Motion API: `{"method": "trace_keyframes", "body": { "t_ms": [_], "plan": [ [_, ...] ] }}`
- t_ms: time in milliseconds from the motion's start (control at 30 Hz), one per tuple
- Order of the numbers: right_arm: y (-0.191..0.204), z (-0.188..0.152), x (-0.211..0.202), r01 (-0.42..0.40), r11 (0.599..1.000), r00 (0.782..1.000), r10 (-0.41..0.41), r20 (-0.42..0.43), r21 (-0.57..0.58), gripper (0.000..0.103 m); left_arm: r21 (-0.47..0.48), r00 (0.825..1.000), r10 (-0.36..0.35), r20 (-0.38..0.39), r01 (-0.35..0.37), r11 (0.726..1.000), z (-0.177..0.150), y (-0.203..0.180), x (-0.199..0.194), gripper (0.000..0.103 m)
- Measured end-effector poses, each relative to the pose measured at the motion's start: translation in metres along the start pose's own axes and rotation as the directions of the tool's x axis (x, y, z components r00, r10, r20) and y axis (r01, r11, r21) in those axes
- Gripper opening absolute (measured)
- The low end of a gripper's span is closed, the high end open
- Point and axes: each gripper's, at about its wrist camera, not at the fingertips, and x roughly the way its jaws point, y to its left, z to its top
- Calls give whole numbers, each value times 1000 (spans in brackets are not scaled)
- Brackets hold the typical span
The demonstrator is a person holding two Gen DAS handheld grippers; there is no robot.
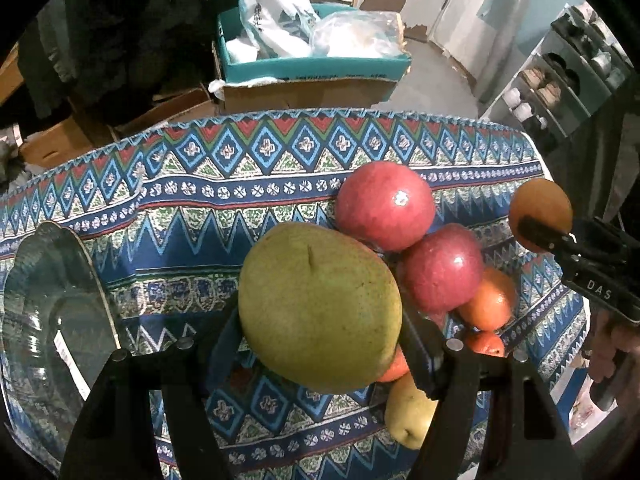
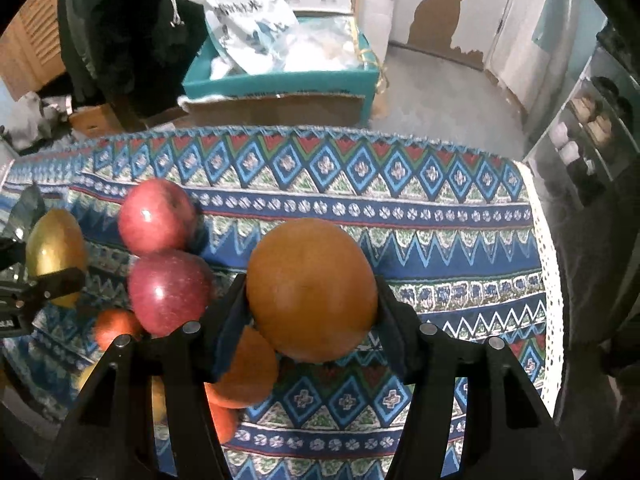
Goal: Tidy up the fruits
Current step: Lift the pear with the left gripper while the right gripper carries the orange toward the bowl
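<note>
Two fruits ride above the patterned cloth-covered bench (image 1: 280,208): my left tongs (image 1: 320,328) pinch a large green pear (image 1: 320,304), my right tongs (image 2: 312,312) an orange (image 2: 312,288). I should keep both grips firm and carry the pear toward the clear glass bowl (image 1: 48,312) at nine o'clock.
</note>
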Motion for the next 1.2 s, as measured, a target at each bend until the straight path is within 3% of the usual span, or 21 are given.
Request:
{"method": "trace_keyframes", "body": {
  "t_ms": [400,800,1067,1200],
  "plan": [
    [25,13,-54,-57,998,991,58,119,-12,60,3,993,-16,117,16,1000,0,4,-68,74],
    [57,25,-117,-120,991,959,131,252,-59,60,33,963,17,268,-26,999,-13,17,-133,74],
    [87,31,-141,-165,981,936,190,297,-105,60,3,954,18,301,-20,1000,-26,37,-157,74],
    [104,33,-144,-180,975,931,212,296,-130,60,-10,947,58,315,-58,998,-35,50,-163,74]
  ]
}}
